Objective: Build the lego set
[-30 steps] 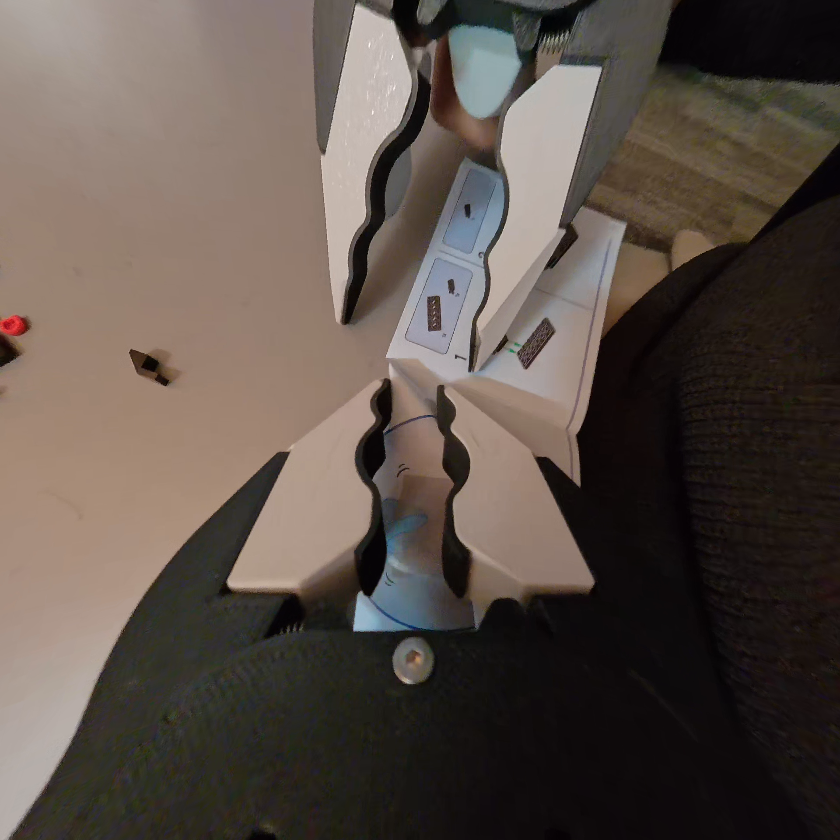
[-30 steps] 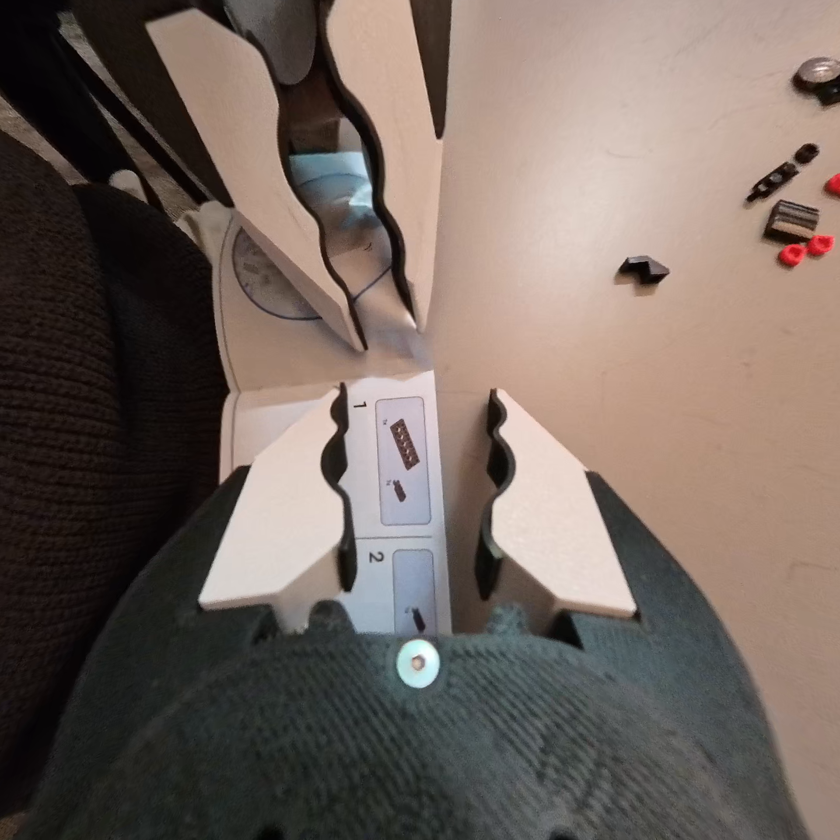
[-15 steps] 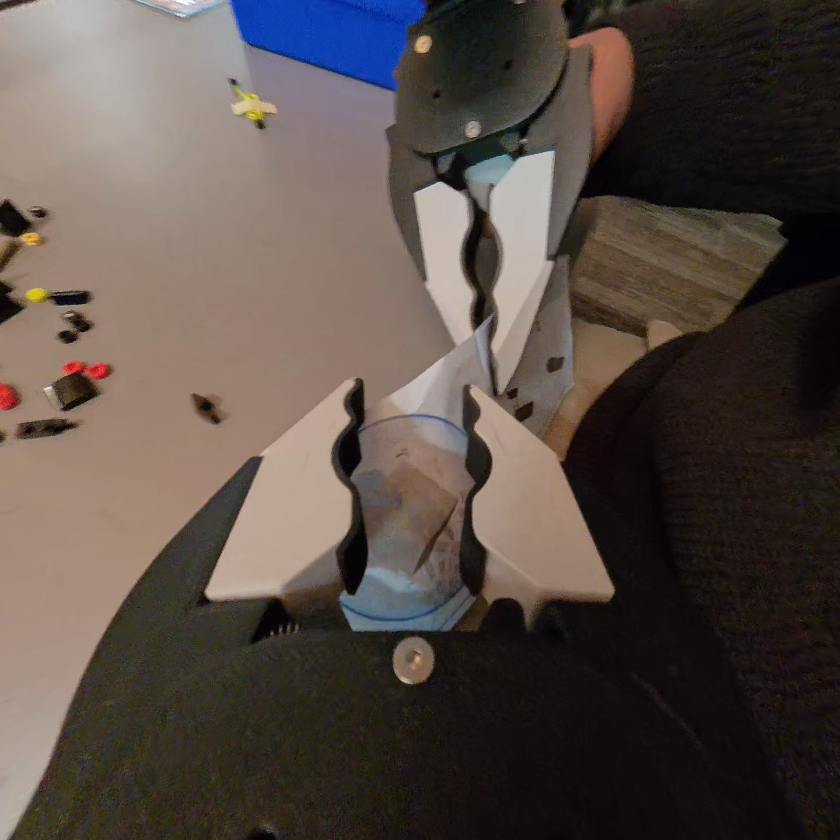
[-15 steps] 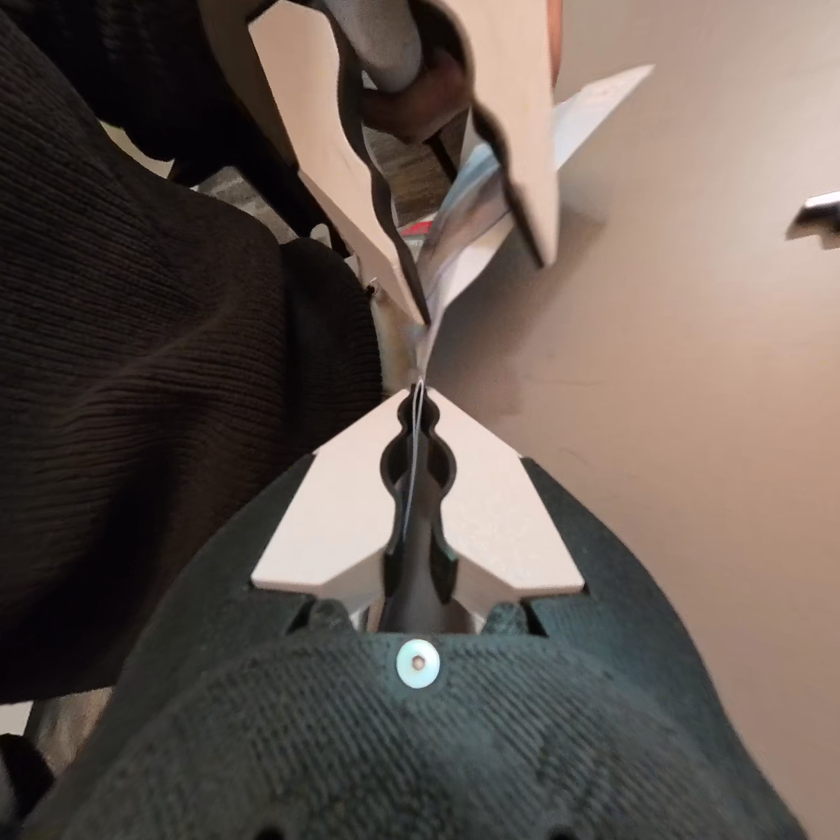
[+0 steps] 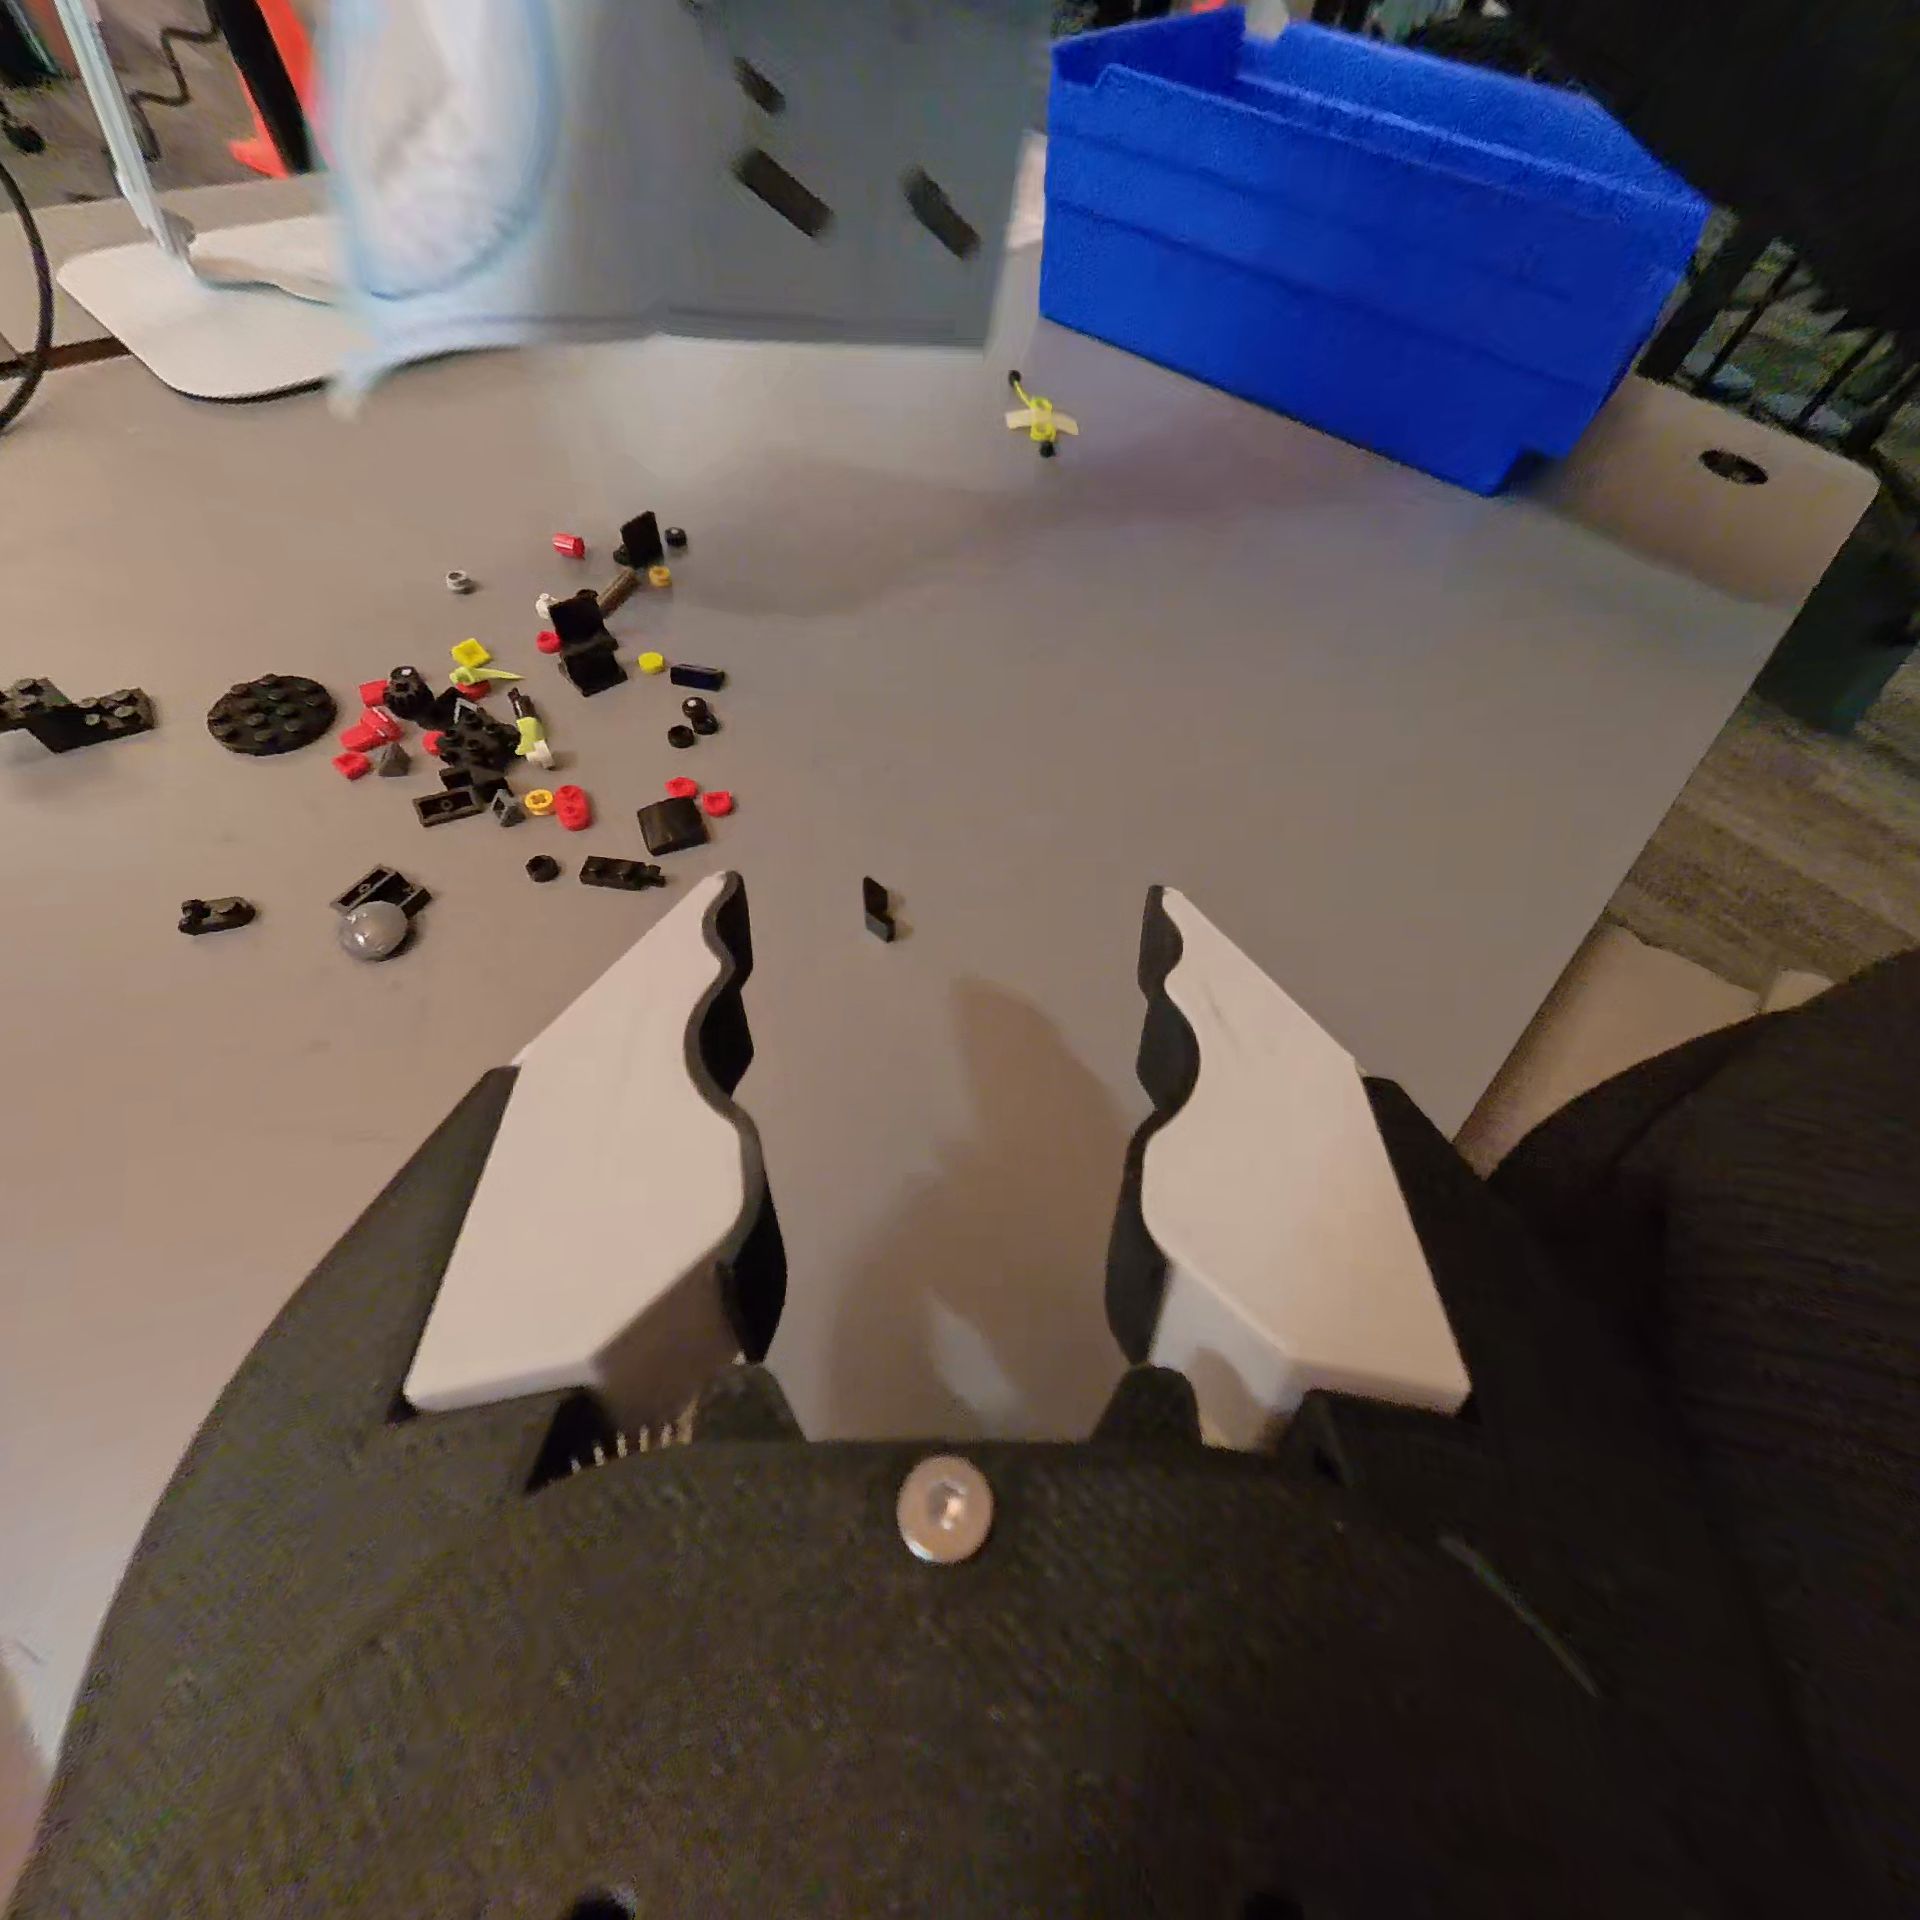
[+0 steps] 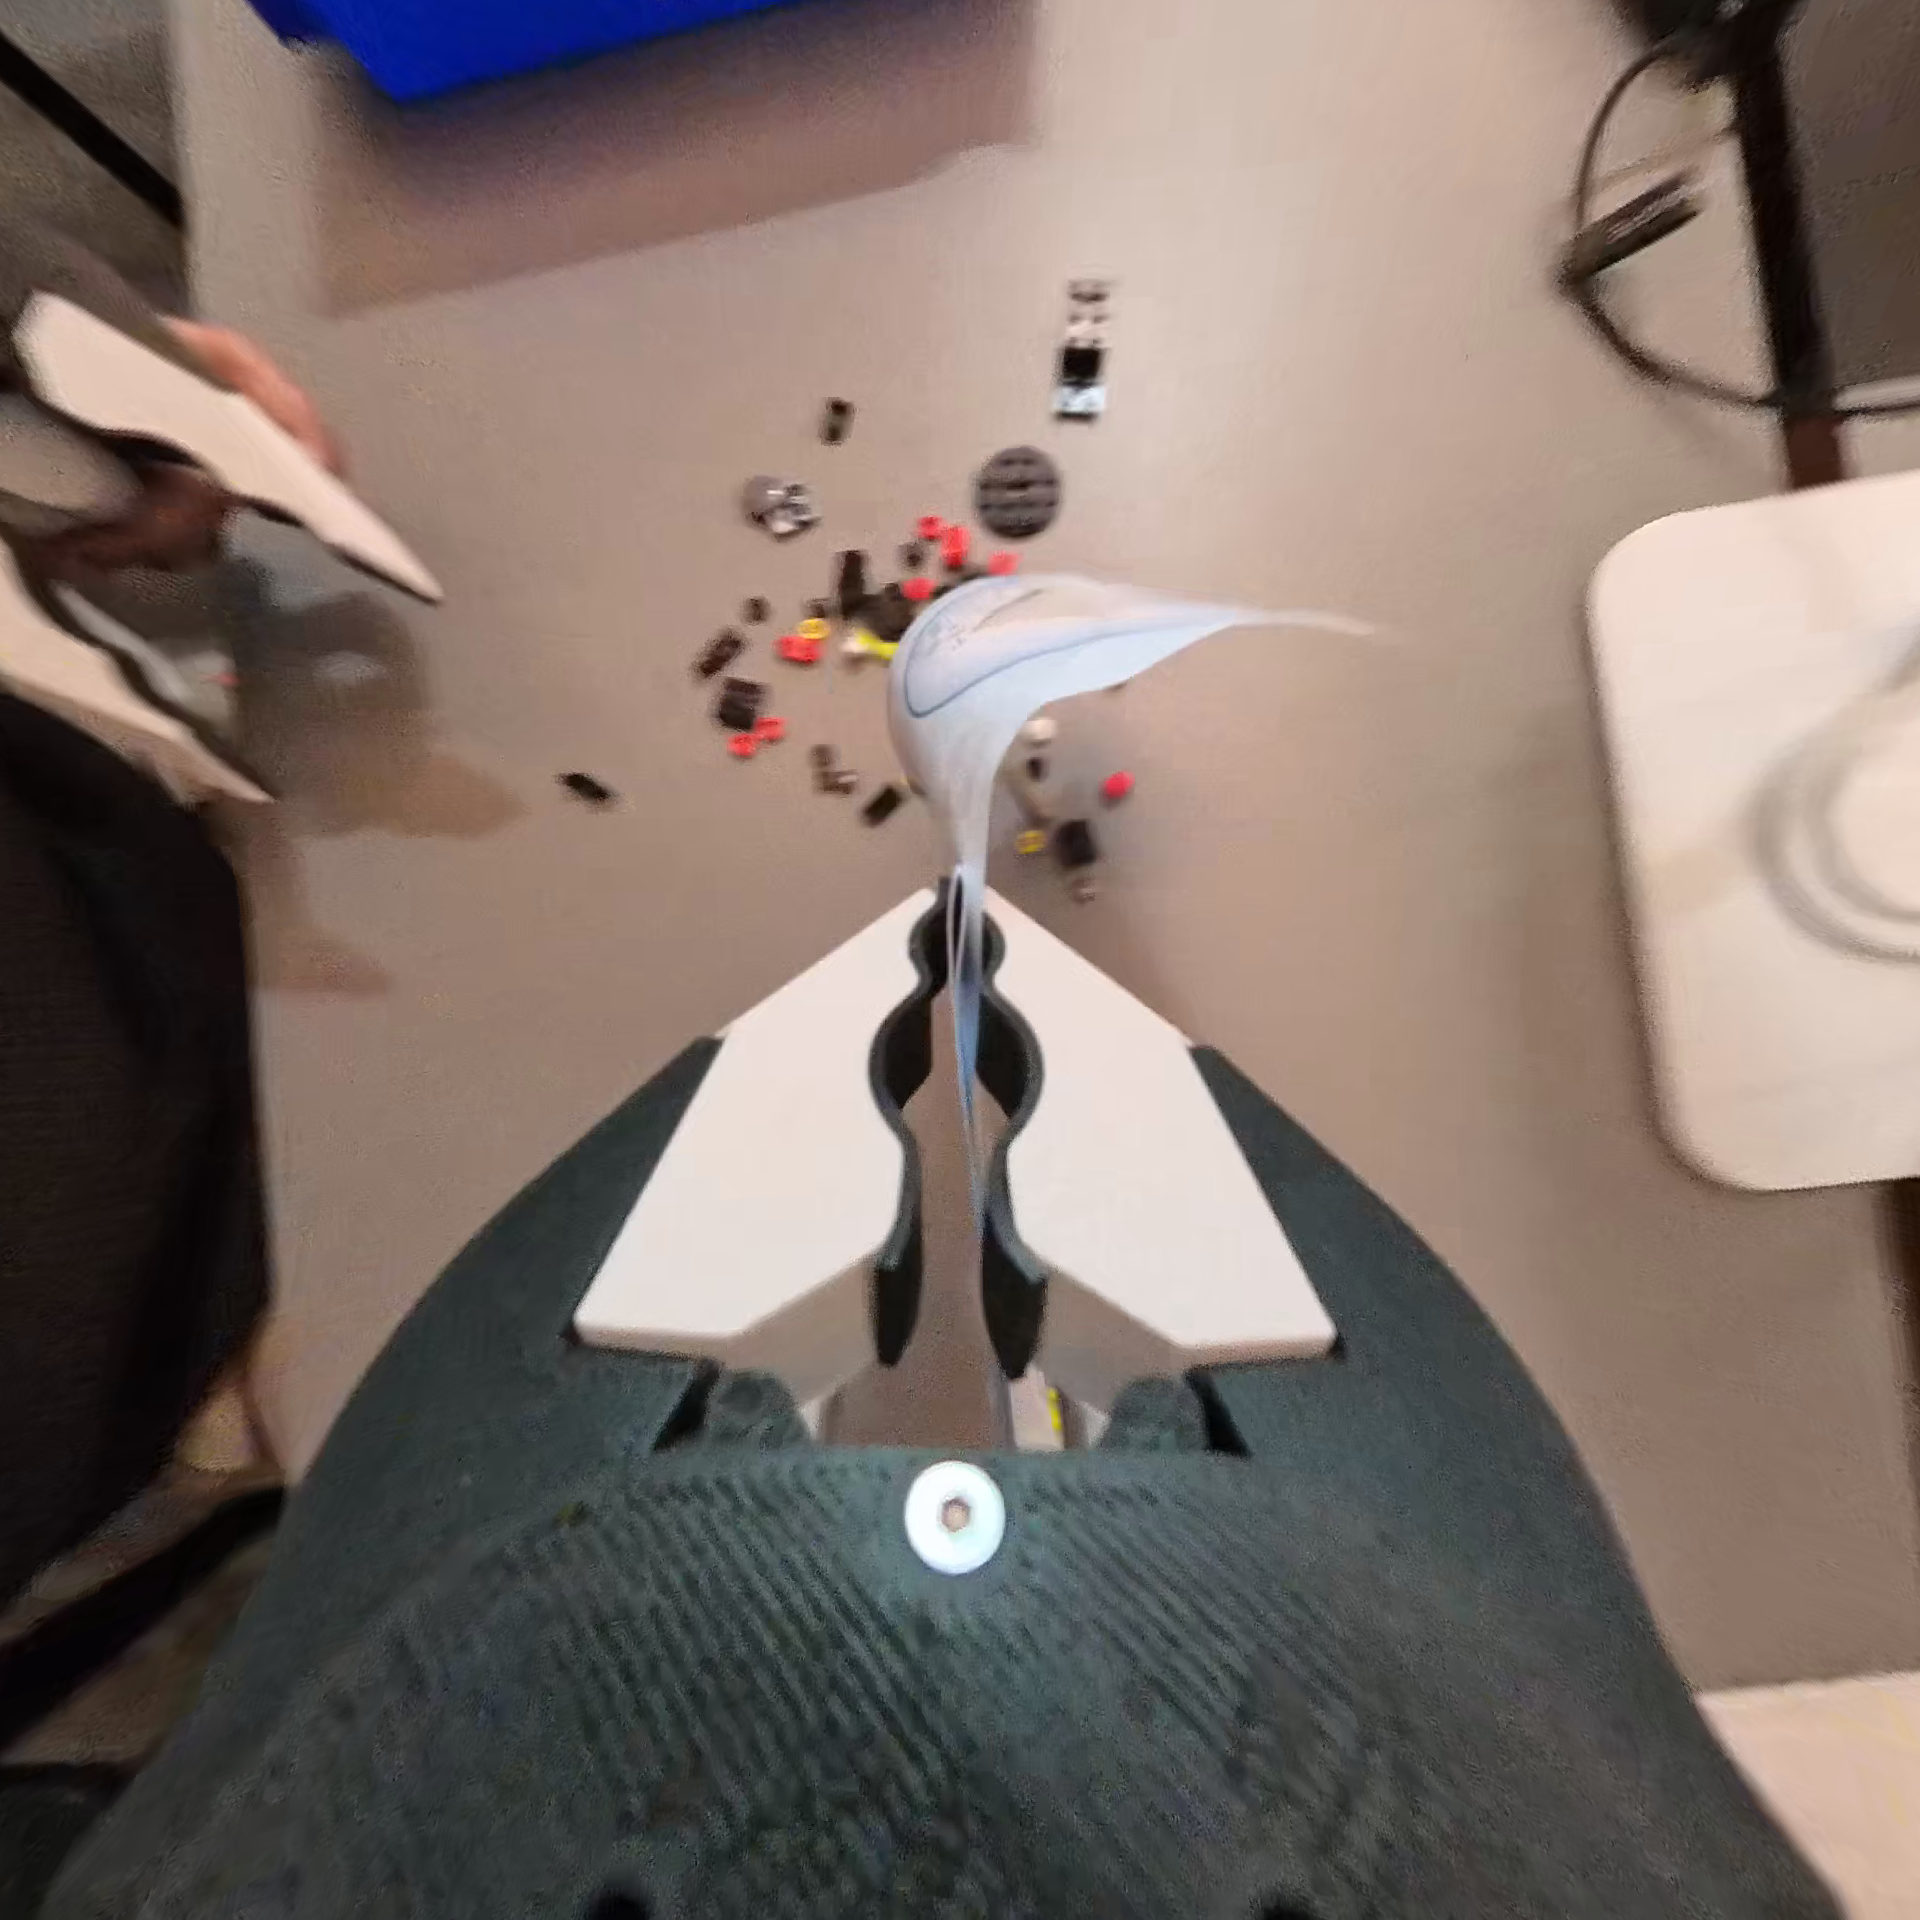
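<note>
Paper leaflet (image 6: 997,665), thin and pale with printed diagrams, hangs in the air above the table (image 5: 1195,727), over the scatter of small bricks, pinched at 1 edge by the right gripper (image 6: 961,894), whose jaws are clenched on the sheet with only the paper's thickness between the tips. It looks very light and limp: it curls and flaps away from the pinch, so I judge it would crease or tear if tugged, and a hold at a folded edge or spine seems soundest.

Going left to right in the left wrist view: a white stand base (image 5: 208,312) sits at the far left corner of the table; the brick pile (image 5: 468,727) of black, red and yellow pieces lies toward the left edge; 1 lone black piece (image 5: 878,909) rests just beyond the left gripper (image 5: 940,894), between its tips' line of sight but untouched. That gripper is released, jaws wide apart with nothing in them, hovering near the table's near edge. A small yellow-green assembly (image 5: 1039,416) lies farther back, and a blue bin (image 5: 1351,239) stands at the far right corner
</note>
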A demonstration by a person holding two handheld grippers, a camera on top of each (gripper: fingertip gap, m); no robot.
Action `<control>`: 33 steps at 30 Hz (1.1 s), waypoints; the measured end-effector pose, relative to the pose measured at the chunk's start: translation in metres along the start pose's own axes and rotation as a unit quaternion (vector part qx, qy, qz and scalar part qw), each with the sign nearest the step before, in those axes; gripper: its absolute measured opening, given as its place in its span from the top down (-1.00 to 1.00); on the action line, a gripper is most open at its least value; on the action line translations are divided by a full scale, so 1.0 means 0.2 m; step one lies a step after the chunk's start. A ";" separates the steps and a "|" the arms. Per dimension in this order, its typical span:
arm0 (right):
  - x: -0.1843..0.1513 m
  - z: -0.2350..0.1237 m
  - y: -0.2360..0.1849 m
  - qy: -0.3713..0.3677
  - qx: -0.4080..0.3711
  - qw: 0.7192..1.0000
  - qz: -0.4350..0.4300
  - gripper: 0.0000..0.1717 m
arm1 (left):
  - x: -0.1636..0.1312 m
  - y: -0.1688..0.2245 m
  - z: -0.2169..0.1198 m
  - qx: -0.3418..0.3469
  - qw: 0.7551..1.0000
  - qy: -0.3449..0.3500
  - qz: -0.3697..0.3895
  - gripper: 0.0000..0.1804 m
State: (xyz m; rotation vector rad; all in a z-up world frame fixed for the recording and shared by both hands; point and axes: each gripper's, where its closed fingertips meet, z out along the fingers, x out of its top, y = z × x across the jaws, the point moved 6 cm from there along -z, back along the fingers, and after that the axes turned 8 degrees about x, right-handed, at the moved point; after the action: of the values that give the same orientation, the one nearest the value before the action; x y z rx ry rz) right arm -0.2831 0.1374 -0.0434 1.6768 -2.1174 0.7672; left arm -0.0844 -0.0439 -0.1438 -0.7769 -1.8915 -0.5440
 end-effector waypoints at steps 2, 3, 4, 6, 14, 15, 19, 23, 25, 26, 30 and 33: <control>0.09 0.03 0.16 -0.050 -0.010 0.998 -0.040 1.00 | -0.01 -0.01 0.01 0.002 1.000 -0.004 0.010 0.20; 0.11 0.07 0.24 -0.080 -0.010 0.995 -0.057 1.00 | -0.02 -0.02 0.01 0.004 1.000 -0.005 0.015 0.21; 0.13 0.11 0.32 -0.112 -0.007 0.991 -0.074 1.00 | -0.02 -0.04 0.02 0.009 1.000 -0.008 0.019 0.21; 0.13 0.22 0.43 -0.170 0.030 0.981 -0.092 1.00 | -0.04 -0.07 0.02 0.014 1.000 -0.011 0.019 0.22; 0.20 0.48 0.77 -0.213 0.017 0.972 -0.101 0.88 | -0.02 -0.16 0.03 0.022 1.000 0.016 -0.004 0.27; 0.19 0.49 0.79 -0.215 0.002 0.971 -0.103 0.88 | -0.02 -0.16 0.04 0.023 1.000 0.015 -0.003 0.27; 0.15 0.53 0.82 -0.218 -0.071 0.967 -0.109 0.77 | -0.03 -0.16 0.05 0.017 1.000 0.010 -0.003 0.27; 0.09 0.55 0.83 -0.216 -0.122 0.962 -0.115 0.58 | -0.02 -0.14 0.04 0.012 1.000 0.012 -0.003 0.27; 0.07 0.56 0.81 -0.211 -0.122 0.963 -0.117 0.55 | -0.02 -0.14 0.03 0.015 1.000 0.013 0.003 0.27; 0.05 0.56 0.79 -0.211 -0.118 0.964 -0.115 0.55 | -0.02 -0.13 0.03 0.017 1.000 0.014 0.006 0.27; 0.02 0.54 0.74 -0.200 -0.123 0.963 -0.129 0.72 | -0.01 -0.13 0.02 0.020 1.000 0.017 0.010 0.28; 0.04 0.46 0.71 -0.165 -0.132 0.969 -0.128 0.85 | -0.02 -0.12 0.03 0.020 1.000 0.013 0.013 0.29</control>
State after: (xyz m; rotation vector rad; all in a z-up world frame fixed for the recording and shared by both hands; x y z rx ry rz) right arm -0.4154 0.0989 -0.1406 1.9766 -2.0349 0.1291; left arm -0.1042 -0.0581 -0.1502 -0.7647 -1.8603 -0.4971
